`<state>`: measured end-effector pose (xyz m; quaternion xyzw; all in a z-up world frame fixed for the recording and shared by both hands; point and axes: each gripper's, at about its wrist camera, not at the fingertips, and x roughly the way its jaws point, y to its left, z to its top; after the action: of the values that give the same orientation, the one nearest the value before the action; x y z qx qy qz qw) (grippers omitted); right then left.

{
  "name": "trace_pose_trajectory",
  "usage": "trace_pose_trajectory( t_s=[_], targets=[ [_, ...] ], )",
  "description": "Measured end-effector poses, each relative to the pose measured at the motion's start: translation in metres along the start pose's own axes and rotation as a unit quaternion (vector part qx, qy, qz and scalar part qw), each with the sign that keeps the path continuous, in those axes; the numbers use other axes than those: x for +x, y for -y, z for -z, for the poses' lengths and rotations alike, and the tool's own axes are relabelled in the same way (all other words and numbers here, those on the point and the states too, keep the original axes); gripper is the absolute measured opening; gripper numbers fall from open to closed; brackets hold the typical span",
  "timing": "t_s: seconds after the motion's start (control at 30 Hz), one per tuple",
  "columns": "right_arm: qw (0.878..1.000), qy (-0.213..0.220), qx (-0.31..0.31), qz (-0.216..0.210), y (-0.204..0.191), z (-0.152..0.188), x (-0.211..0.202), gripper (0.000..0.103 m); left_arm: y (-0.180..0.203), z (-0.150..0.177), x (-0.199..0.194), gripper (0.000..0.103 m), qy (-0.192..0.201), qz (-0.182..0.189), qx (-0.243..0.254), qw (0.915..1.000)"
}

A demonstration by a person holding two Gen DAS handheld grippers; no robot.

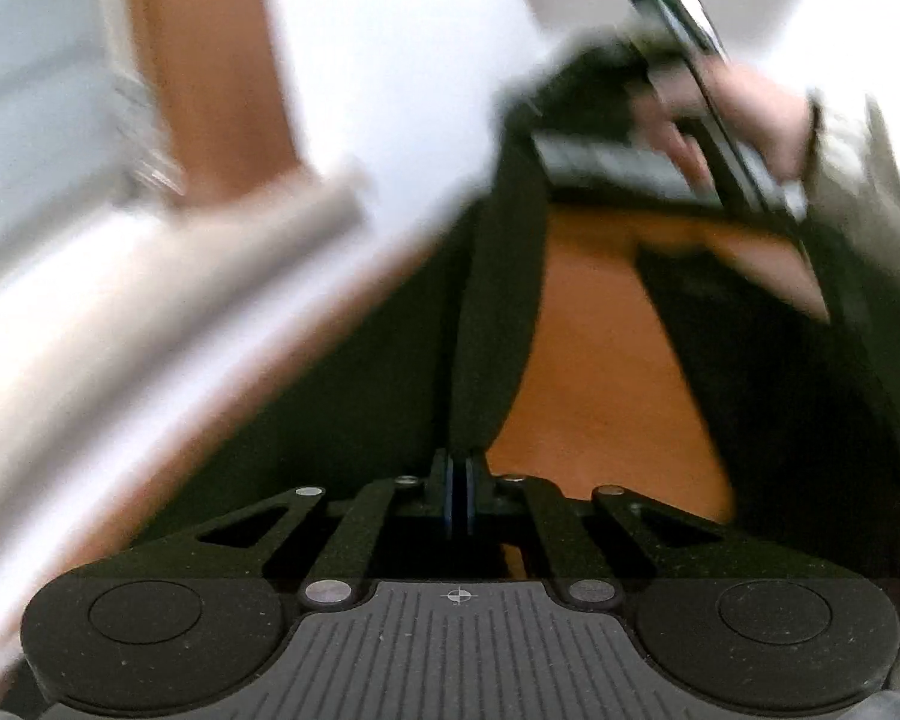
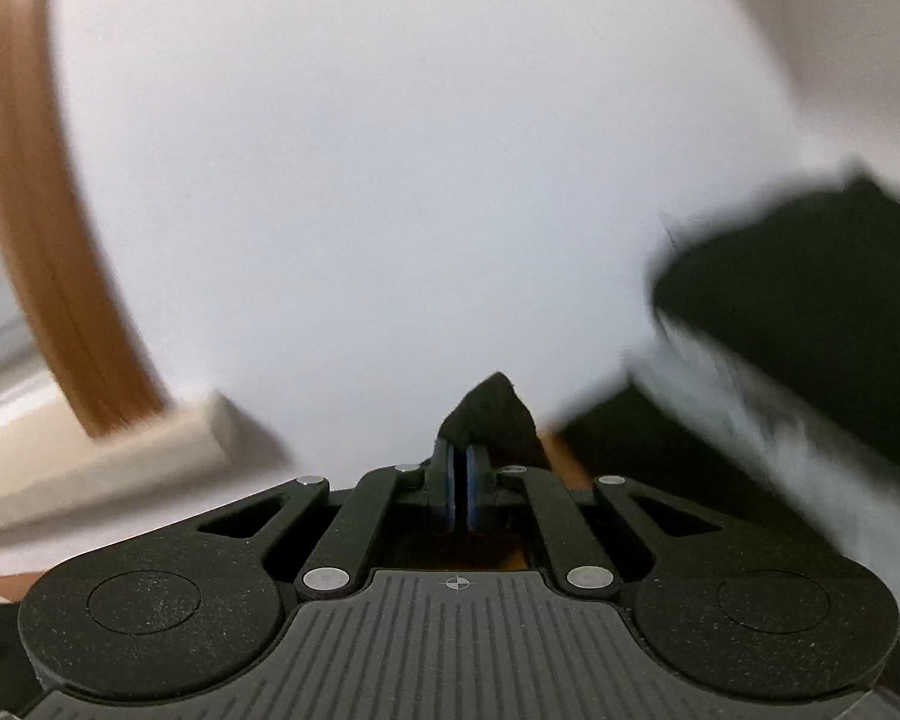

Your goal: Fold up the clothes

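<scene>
The left gripper [image 1: 461, 474] has its jaws pinched on a dark green cloth garment [image 1: 492, 324] that stretches toward twelve o'clock. The right gripper [image 2: 463, 456] pinches a peak of the same fabric, over an orange-brown wooden surface [image 1: 600, 372].

Each wrist view looks forward along its gripper, close up; both share the white wall [image 2: 420, 180].

We record a white wall [image 2: 420, 150] filling most of the right wrist view, evenly lit and blurred. We note an orange-brown wooden strip [image 2: 48, 240] curving down its left side, a pale beam [image 2: 150, 450] below it, and an orange-brown surface [image 1: 600, 360] in the left wrist view.
</scene>
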<state>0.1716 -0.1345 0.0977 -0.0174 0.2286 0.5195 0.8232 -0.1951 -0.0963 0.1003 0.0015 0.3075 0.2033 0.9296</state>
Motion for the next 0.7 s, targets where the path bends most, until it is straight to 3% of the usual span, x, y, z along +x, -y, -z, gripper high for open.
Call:
trace_pose_trajectory(
  t_s=[0.03, 0.1, 0.17, 0.27, 0.33, 0.43, 0.57, 0.7],
  targets=[
    [1.0, 0.023, -0.006, -0.009, -0.007, -0.013, -0.007, 0.004, -0.008, -0.01, -0.017, 0.004, 0.021, -0.008, -0.007, 0.9997],
    [1.0, 0.001, -0.014, 0.0, -0.001, -0.012, -0.015, 0.004, -0.016, -0.025, -0.049, 0.004, 0.06, -0.01, -0.019, 0.998],
    [0.999, -0.027, -0.021, 0.011, 0.006, -0.009, -0.024, 0.004, -0.011, -0.029, -0.064, 0.004, 0.068, 0.01, -0.025, 0.9973],
    [0.997, -0.068, -0.032, 0.028, 0.016, -0.004, -0.036, 0.004, 0.021, -0.006, -0.041, 0.004, 0.012, 0.05, -0.005, 0.9987],
    [0.99, -0.126, -0.038, 0.058, 0.036, 0.027, -0.021, 0.004, 0.038, 0.015, -0.019, 0.004, -0.024, 0.069, 0.002, 0.9973],
    [0.988, -0.148, 0.0, 0.049, 0.048, 0.036, -0.005, 0.004, 0.04, 0.024, -0.01, 0.004, -0.034, 0.06, -0.003, 0.9976],
    [0.995, -0.088, -0.036, 0.02, 0.008, 0.006, 0.006, 0.004, 0.011, 0.003, -0.035, 0.004, 0.008, 0.016, -0.029, 0.9994],
    [0.997, 0.041, -0.059, -0.024, -0.022, -0.035, -0.026, 0.004, 0.002, -0.01, -0.061, 0.004, 0.041, 0.002, -0.042, 0.9983]
  ],
)
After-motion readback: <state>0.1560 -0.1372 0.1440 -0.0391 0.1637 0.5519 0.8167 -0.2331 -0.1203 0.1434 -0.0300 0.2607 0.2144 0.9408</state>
